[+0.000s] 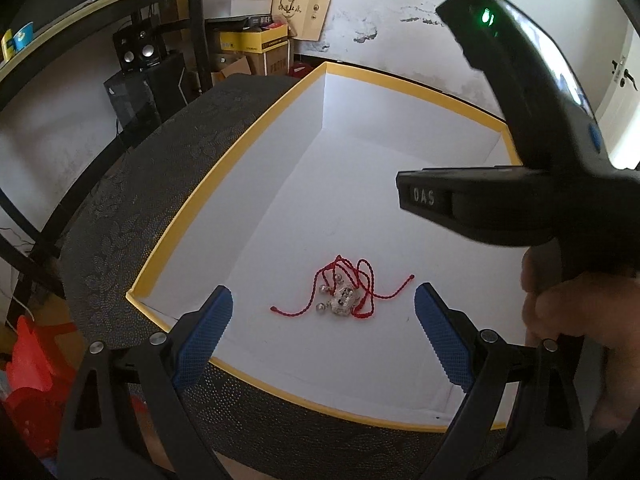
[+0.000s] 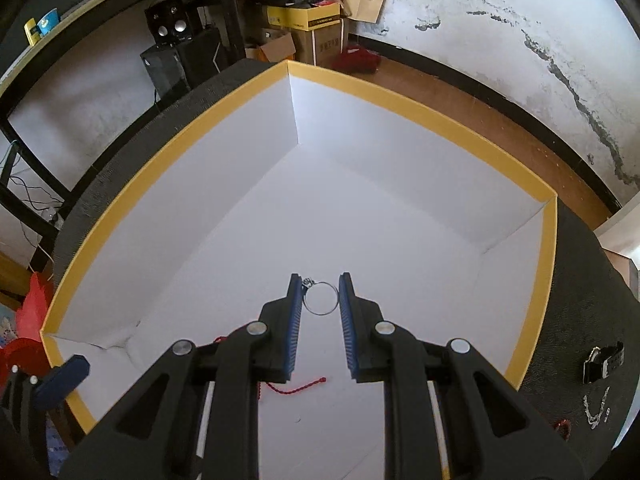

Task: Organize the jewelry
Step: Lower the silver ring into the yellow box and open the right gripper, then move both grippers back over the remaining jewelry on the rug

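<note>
A white box with a yellow rim stands on a dark patterned table. A red cord bracelet with a silver charm and small bells lies on the box floor, just beyond my left gripper, which is open and empty. My right gripper is over the box, its blue pads on either side of a thin silver ring and touching it. A red cord end shows under the right gripper. The right gripper's body fills the right of the left wrist view.
A black watch, a silver chain and a small red piece lie on the table right of the box. Speakers, cardboard boxes and paper bags stand by the far wall. A desk frame is at left.
</note>
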Demonstrator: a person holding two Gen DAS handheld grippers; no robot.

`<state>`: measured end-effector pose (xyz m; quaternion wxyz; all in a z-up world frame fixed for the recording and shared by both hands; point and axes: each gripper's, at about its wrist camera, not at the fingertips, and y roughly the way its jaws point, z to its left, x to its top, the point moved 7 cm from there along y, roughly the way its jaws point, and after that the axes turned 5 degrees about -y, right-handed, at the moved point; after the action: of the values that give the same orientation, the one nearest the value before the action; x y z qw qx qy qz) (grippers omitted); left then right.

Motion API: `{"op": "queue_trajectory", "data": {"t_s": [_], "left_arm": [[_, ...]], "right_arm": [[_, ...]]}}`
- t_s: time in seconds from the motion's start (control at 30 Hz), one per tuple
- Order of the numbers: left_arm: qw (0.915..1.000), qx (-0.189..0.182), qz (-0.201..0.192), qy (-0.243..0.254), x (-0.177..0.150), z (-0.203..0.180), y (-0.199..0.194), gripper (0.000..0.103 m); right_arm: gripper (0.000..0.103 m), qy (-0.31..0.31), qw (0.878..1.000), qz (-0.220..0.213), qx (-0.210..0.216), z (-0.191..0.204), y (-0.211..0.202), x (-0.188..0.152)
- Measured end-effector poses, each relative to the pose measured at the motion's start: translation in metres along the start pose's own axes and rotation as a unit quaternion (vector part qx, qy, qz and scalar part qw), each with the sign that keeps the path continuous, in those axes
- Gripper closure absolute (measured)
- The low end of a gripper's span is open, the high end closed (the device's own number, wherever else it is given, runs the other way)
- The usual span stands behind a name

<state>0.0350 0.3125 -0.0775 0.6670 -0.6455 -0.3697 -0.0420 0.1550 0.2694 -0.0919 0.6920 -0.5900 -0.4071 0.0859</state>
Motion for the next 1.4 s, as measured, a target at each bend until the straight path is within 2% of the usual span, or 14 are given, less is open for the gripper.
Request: {"op": "queue_trajectory", "data": {"t_s": [0.4,0.47,0.5,0.57,0.67,0.8,0.83,1.0,1.17,1.27,1.4], "left_arm": [[1.0000,-0.004,0.000,0.000,-0.002,0.000,-0.002,0.013],[1.0000,-0.005,0.000,0.001,-0.002,-0.001,-0.001,0.013],[1.0000,-0.004,0.000,0.002,-0.002,-0.001,-0.001,0.013],[1.0000,-0.004,0.000,0.003,-0.003,-0.002,-0.001,0.013],[1.0000,-0.004,-0.003,0.004,-0.001,-0.003,-0.002,0.013],[1.0000,-0.005,-0.004,0.004,-0.001,-0.005,-0.002,0.013],[1.0000,-0.004,-0.005,0.005,-0.001,-0.006,-0.002,0.013],[0.9999,-0.010,-0.010,0.006,0.001,-0.012,-0.004,0.013],[0.9995,-0.020,-0.021,0.010,0.004,-0.022,-0.009,0.009],[0.9993,-0.023,-0.027,0.013,0.005,-0.028,-0.012,0.008],[0.9985,-0.032,-0.033,0.029,0.003,-0.050,-0.015,0.008]], "right_arm": [[0.084,-0.001,1.000,-0.002,-0.008,0.003,0.005,0.006],[0.080,0.001,1.000,-0.007,-0.011,0.001,0.003,0.007],[0.073,0.004,1.000,-0.009,-0.008,0.000,0.002,0.006],[0.038,0.010,1.000,-0.016,-0.003,-0.003,-0.003,0.007],[0.021,0.008,0.999,-0.033,-0.001,-0.004,-0.011,0.011],[0.012,0.004,0.999,-0.048,0.009,-0.002,-0.023,0.014],[0.006,0.002,0.999,-0.051,0.010,0.000,-0.026,0.015],[0.006,-0.008,0.998,-0.060,0.007,0.002,-0.046,0.014],[0.006,-0.013,0.995,-0.099,-0.025,-0.013,-0.086,0.006],[0.006,0.007,0.989,-0.131,-0.061,-0.043,-0.120,-0.011],[0.006,0.051,0.983,-0.148,-0.091,-0.102,-0.157,-0.062]]}}
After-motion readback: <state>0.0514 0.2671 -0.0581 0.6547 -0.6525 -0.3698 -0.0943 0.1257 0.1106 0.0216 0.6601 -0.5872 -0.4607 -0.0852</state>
